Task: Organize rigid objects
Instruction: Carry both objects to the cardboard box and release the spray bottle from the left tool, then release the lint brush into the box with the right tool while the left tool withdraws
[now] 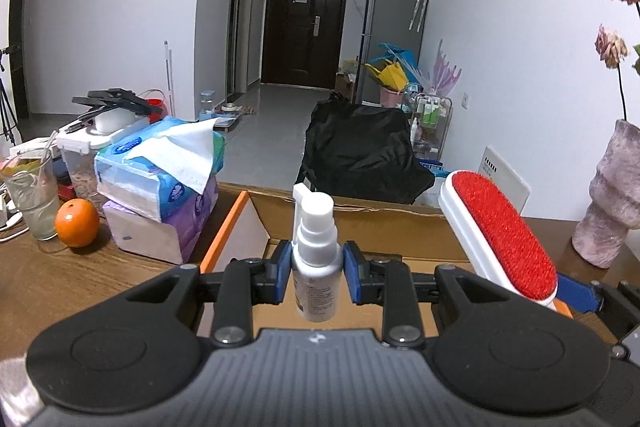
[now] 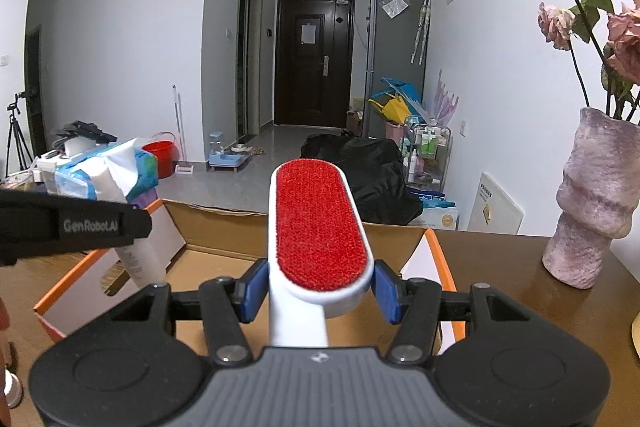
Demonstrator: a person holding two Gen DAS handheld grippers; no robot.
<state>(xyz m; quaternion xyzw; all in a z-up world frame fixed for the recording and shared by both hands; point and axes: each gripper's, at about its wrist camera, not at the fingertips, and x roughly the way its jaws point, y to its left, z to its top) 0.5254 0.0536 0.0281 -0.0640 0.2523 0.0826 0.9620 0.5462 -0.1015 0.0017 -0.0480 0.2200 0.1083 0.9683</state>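
Left wrist: left gripper [image 1: 316, 273] clamped on white spray bottle [image 1: 316, 267] at shoulder, above open cardboard box [image 1: 360, 215] on desk. Light, smooth plastic, likely slippery.

Right wrist: right gripper [image 2: 318, 291] pinching red-faced lint brush [image 2: 318, 227] at neck over box; rigid, light.

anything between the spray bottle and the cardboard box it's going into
Nothing visible does. The left gripper holds the spray bottle over the open cardboard box; the lint brush in the right gripper hangs beside it.
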